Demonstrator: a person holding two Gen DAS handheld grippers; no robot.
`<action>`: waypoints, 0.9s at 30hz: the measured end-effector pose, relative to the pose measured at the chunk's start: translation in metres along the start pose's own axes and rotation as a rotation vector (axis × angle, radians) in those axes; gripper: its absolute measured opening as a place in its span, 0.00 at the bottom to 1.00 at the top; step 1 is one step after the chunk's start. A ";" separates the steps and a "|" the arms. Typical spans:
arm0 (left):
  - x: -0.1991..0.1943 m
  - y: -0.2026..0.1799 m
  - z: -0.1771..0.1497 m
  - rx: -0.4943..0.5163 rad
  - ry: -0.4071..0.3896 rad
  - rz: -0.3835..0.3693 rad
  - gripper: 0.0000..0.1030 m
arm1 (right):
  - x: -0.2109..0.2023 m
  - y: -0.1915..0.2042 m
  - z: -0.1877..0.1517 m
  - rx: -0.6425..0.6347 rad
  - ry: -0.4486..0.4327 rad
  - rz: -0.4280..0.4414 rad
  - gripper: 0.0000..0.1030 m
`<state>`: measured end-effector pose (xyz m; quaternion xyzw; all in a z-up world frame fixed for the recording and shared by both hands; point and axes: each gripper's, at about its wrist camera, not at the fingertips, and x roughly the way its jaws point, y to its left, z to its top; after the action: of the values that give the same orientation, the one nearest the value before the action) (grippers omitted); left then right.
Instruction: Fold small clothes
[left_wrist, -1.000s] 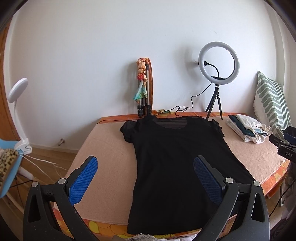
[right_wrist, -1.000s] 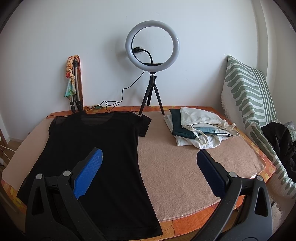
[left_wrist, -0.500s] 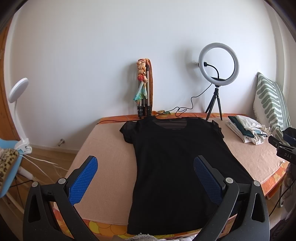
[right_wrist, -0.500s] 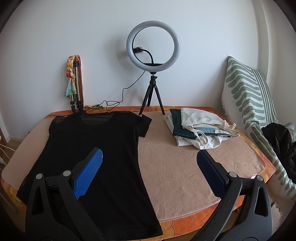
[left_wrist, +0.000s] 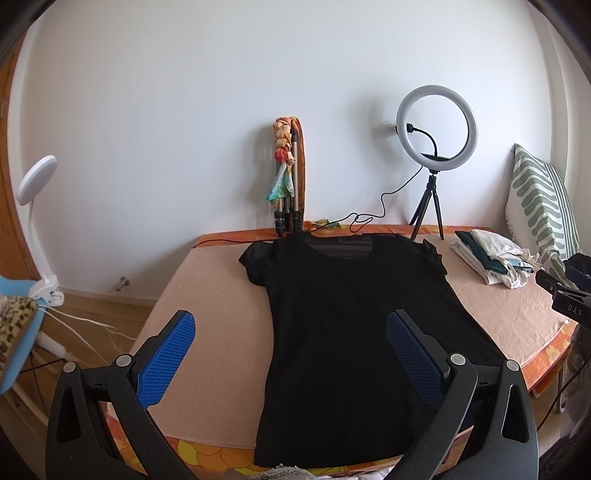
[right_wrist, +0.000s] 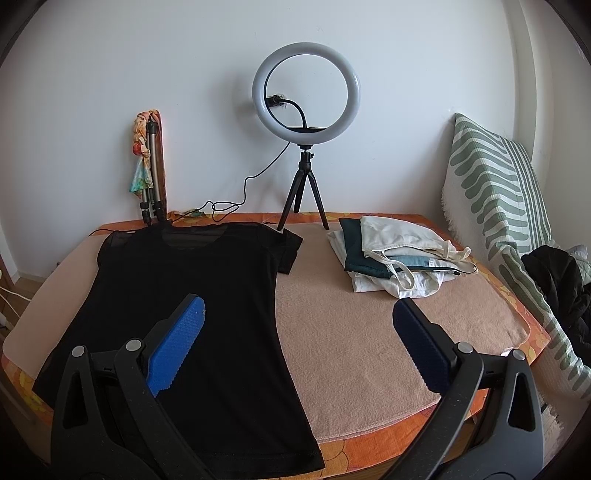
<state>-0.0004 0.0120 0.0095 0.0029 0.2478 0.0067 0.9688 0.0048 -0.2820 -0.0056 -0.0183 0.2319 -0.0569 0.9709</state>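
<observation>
A black short-sleeved T-shirt (left_wrist: 354, 332) (right_wrist: 184, 295) lies spread flat on the peach-covered table (left_wrist: 210, 295) (right_wrist: 351, 332), neck toward the wall and hem at the near edge. My left gripper (left_wrist: 290, 328) hovers open above the hem, its blue pads (left_wrist: 166, 362) wide apart with nothing between them. My right gripper (right_wrist: 299, 314) is also open and empty, held over the shirt's right edge and the bare cover. Its tip shows at the right edge of the left wrist view.
A stack of folded clothes (right_wrist: 391, 254) (left_wrist: 491, 258) sits at the back right. A ring light on a tripod (right_wrist: 306, 129) (left_wrist: 436, 158) and a folded tripod with a scarf (left_wrist: 288, 177) stand against the wall. A striped cushion (right_wrist: 498, 192) and dark garment (right_wrist: 561, 288) lie right.
Both views have shifted only very slightly; the shirt, the stack and both open grippers look the same.
</observation>
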 end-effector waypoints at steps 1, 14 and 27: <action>0.000 0.000 0.000 0.000 0.001 -0.001 1.00 | 0.000 0.000 0.000 -0.001 0.000 -0.001 1.00; 0.001 0.001 -0.003 -0.001 0.004 0.000 1.00 | 0.000 0.001 0.001 -0.001 -0.001 -0.001 1.00; 0.016 0.023 -0.006 -0.031 0.042 0.029 1.00 | 0.000 0.003 0.005 0.013 0.000 0.023 1.00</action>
<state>0.0101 0.0351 -0.0031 -0.0087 0.2681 0.0246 0.9630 0.0079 -0.2794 -0.0013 -0.0092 0.2317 -0.0470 0.9716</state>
